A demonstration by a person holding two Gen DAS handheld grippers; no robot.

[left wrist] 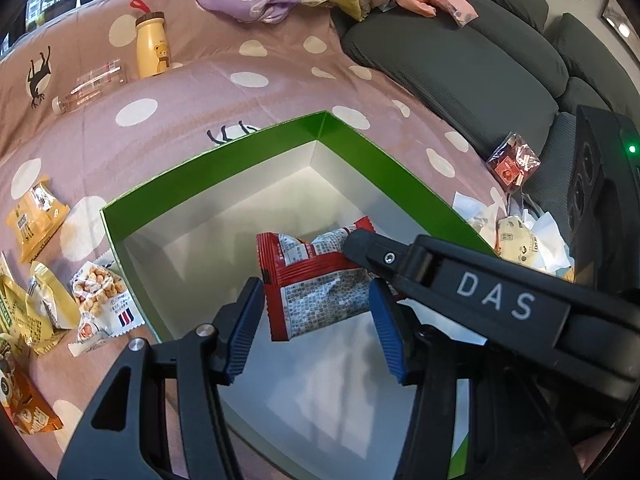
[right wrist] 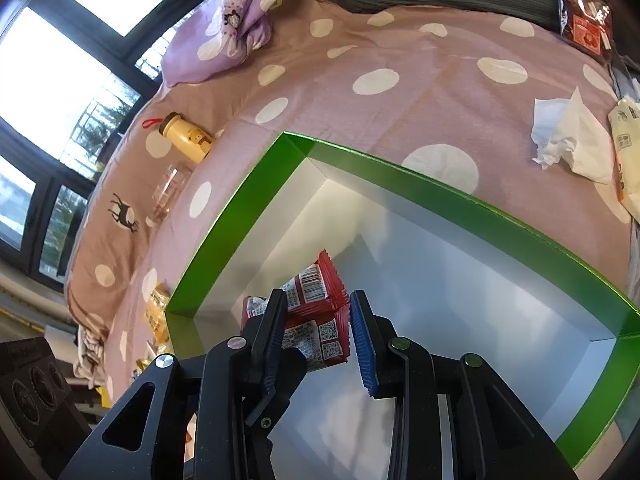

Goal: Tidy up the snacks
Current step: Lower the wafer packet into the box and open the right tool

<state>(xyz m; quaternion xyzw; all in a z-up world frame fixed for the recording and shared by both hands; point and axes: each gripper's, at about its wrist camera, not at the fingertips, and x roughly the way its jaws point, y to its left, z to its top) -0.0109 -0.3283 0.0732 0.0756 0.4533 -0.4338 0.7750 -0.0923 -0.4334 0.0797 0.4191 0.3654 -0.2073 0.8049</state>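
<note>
A red snack packet (left wrist: pixel 320 304) with grey printed panels hangs inside the green box (left wrist: pixel 220 152), a little above its white floor. My left gripper (left wrist: pixel 316 284) has its blue pads against the packet's two ends. From the right, a black finger (left wrist: pixel 360 246) of my right gripper lies across the packet's upper corner. In the right wrist view my right gripper (right wrist: pixel 318 294) is shut on the same packet (right wrist: pixel 316 328), whose barcode and QR side faces me, low in the green box (right wrist: pixel 440 188). Nothing else shows in the box.
The box sits on a pink polka-dot cover. Several loose snack packets (left wrist: pixel 100 288) lie left of it. A yellow bottle (left wrist: pixel 152 46) and a clear bottle (left wrist: pixel 90 88) stand farther back. Tissues (right wrist: pixel 568 140), a red packet (left wrist: pixel 514 162) on the grey sofa and a black speaker (left wrist: pixel 592 184) are to the right.
</note>
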